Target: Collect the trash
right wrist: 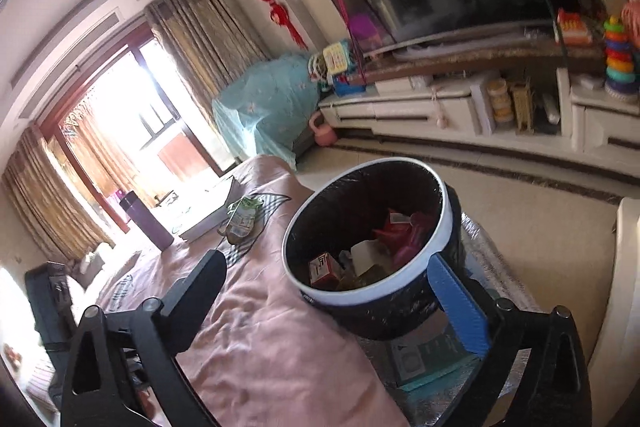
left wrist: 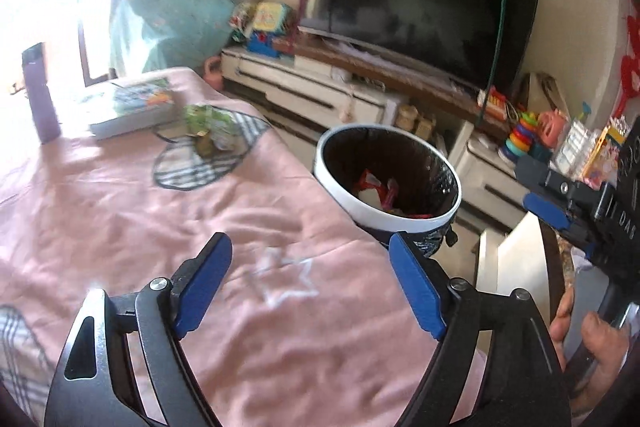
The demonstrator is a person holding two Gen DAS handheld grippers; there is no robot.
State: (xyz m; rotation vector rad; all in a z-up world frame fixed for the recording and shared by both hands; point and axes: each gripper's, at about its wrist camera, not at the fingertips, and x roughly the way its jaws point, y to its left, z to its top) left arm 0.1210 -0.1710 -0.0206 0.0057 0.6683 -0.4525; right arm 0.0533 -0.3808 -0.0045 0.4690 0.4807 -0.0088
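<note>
We hold both grippers — left gripper [left wrist: 310, 281] and right gripper [right wrist: 340, 301] — spread wide and empty beside the half-filled trash bin [right wrist: 370, 297], so next we judge a reach ahead-left for the green wrapper [left wrist: 208, 129] on the pink cloth [left wrist: 120, 211].

Cloth [left wrist: 120, 211]: pink w/ grey plaid patches. Bin [right wrist: 362, 301]: black, white rim; red wrappers [right wrist: 394, 231] inside. Bottle [left wrist: 40, 95]: purple. Gripper pads [left wrist: 416, 287]: blue.
</note>
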